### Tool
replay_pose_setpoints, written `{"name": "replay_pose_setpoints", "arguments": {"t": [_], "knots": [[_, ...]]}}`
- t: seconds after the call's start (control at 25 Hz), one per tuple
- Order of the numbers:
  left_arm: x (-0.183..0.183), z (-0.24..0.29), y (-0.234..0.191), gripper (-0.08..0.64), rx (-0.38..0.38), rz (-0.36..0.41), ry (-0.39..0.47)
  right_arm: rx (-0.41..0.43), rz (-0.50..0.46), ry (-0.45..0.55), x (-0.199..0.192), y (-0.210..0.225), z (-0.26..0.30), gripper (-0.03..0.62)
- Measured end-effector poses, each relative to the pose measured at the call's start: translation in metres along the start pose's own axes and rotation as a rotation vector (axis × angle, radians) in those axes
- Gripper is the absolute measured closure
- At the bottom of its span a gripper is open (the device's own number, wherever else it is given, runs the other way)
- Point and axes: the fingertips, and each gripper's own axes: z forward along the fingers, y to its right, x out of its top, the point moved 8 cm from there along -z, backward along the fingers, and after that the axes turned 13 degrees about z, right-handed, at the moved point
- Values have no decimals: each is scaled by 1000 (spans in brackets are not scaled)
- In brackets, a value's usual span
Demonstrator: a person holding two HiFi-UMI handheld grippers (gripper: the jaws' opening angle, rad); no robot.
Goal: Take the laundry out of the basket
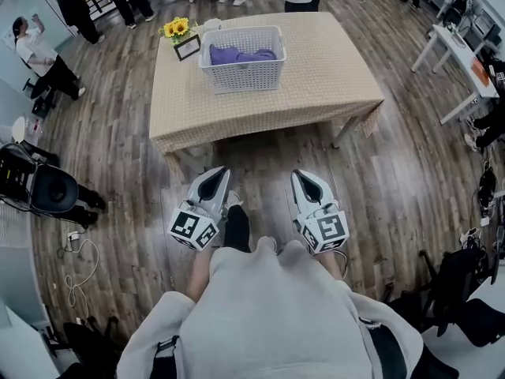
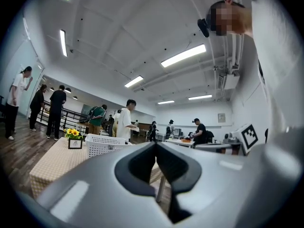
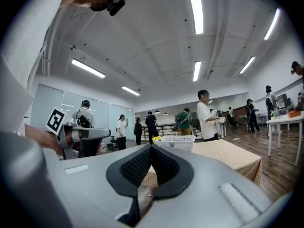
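A white lattice laundry basket (image 1: 242, 58) stands on the far half of a table (image 1: 331, 77) with a checked beige cloth. Purple laundry (image 1: 241, 54) lies folded inside it. My left gripper (image 1: 218, 174) and right gripper (image 1: 301, 178) are held low in front of my body, over the wooden floor short of the table's near edge. Both point toward the table, and both have their jaws closed together with nothing between them. The basket (image 2: 105, 145) appears small ahead in the left gripper view, and the basket (image 3: 178, 142) also appears beyond the jaws in the right gripper view.
A small picture frame (image 1: 187, 47) and yellow sunflowers (image 1: 177, 27) sit on the table's far left corner beside the basket. Several people stand beyond the table and at the left. A white desk (image 1: 458, 54) is at the right, and a black chair (image 1: 47, 188) with cables is at the left.
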Motion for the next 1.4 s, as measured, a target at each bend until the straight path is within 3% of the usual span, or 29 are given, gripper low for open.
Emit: {"name": "replay_pose_setpoints", "arguments": {"t": [0.32,0.6,1.16,1.4], "knots": [[-8,22,-23,552,3,-6,3,-8,-2,-15,-2,12,27,594],[-19,58,-65,552,-8,-26,18,-6,-25,-38,5,22,85,594],[-16,142,-230,552,-33,-25,78,-18,-86,-26,40,23,259,594],[-22,161,-275,552,-57,-23,80,-50,-95,-19,45,18,303,594]]}}
